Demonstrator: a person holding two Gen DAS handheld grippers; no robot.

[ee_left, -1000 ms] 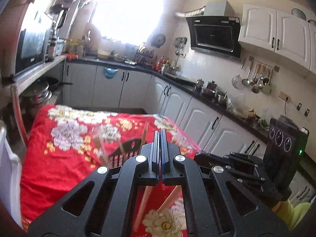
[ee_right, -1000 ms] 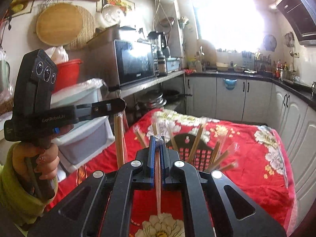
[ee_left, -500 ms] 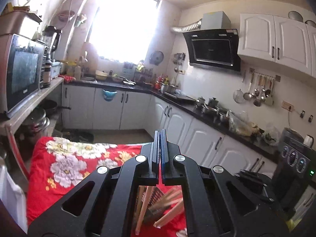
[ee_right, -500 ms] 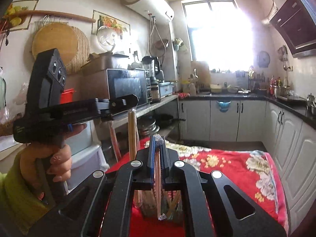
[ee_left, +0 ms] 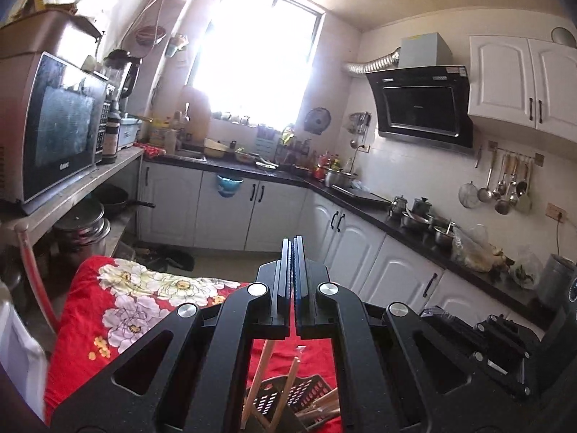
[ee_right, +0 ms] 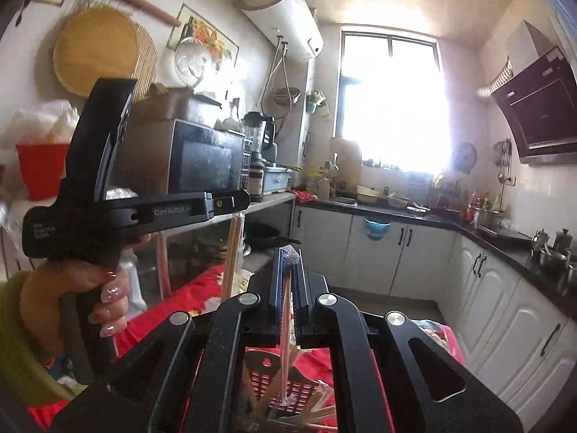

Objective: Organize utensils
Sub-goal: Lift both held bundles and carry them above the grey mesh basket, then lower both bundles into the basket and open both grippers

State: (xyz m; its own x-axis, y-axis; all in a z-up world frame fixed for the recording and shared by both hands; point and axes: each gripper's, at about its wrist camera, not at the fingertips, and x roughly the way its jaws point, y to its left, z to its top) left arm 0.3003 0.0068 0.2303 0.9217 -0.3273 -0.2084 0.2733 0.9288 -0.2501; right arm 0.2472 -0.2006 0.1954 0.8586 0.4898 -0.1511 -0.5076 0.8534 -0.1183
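My left gripper (ee_left: 292, 252) is shut; in the right wrist view (ee_right: 238, 199) it holds a pair of wrapped wooden chopsticks (ee_right: 230, 252) hanging straight down. My right gripper (ee_right: 287, 263) is shut on another wrapped chopstick pair (ee_right: 286, 324) that points down toward a black slotted utensil basket (ee_right: 267, 382) holding several chopsticks. The basket also shows in the left wrist view (ee_left: 288, 397), below my left gripper. Both grippers are raised well above the table with the red flowered cloth (ee_left: 119, 310).
A microwave (ee_left: 54, 133) stands on a shelf at left with pots (ee_left: 79, 223) below. White cabinets and a dark counter (ee_left: 396, 213) run along the back and right. A white bin (ee_left: 18, 361) and a red chair back (ee_left: 32, 274) stand by the table's left edge.
Both grippers have risen and tilted up; the table and basket have dropped to the bottom of both views. Each still grips its chopsticks.
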